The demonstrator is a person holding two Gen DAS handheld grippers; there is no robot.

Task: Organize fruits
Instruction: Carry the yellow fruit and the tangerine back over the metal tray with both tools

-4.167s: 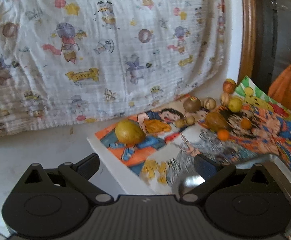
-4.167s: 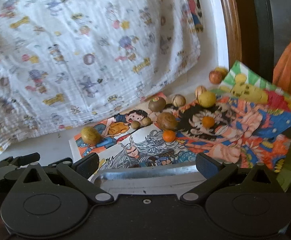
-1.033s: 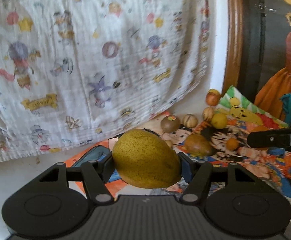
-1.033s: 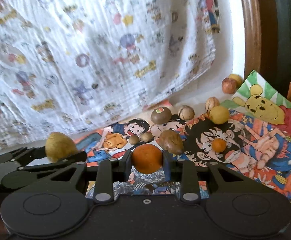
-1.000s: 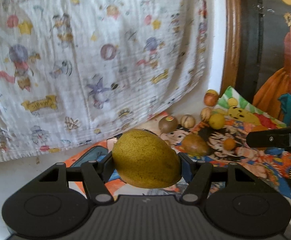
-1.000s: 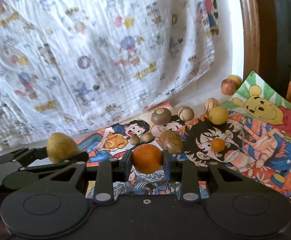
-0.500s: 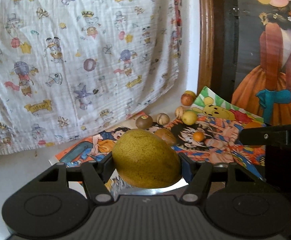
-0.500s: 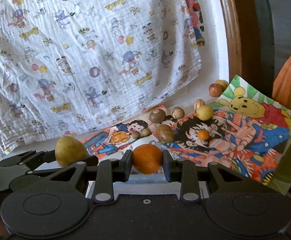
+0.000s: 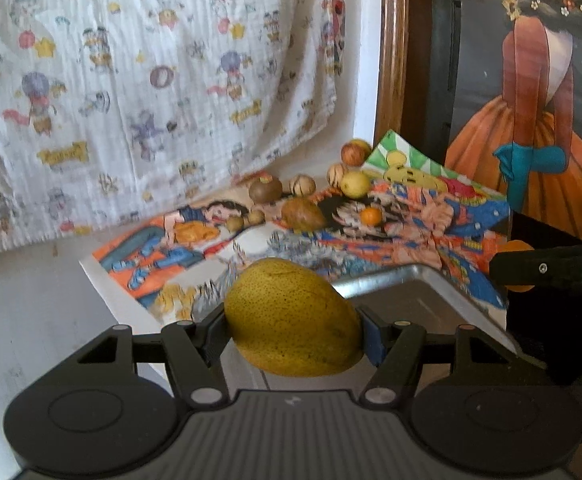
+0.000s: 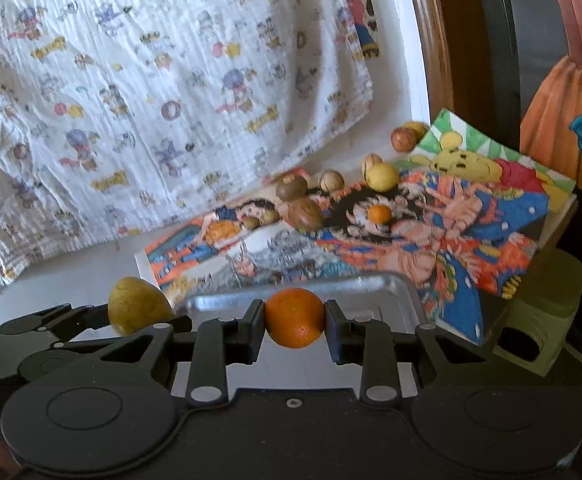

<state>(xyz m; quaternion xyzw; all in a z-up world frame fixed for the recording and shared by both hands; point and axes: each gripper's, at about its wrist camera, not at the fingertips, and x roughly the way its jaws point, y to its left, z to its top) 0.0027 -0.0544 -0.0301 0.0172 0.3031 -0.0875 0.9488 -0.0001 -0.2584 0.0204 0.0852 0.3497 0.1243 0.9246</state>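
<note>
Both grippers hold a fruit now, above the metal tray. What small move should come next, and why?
Probably lower both and open over the silver metal tray. The left gripper is shut on the yellow-green speckled mango and the right gripper on the small round orange; both hang above the tray, which looks empty where visible.

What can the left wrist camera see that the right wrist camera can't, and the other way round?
Only the left view shows the picture of a figure in an orange skirt almost whole. Only the right view shows the olive-green block beside the cartoon posters, and the whole small round orange in the right gripper. Both show the big yellow-green speckled fruit held by the left gripper, the metal tray, and loose fruits on the posters.
</note>
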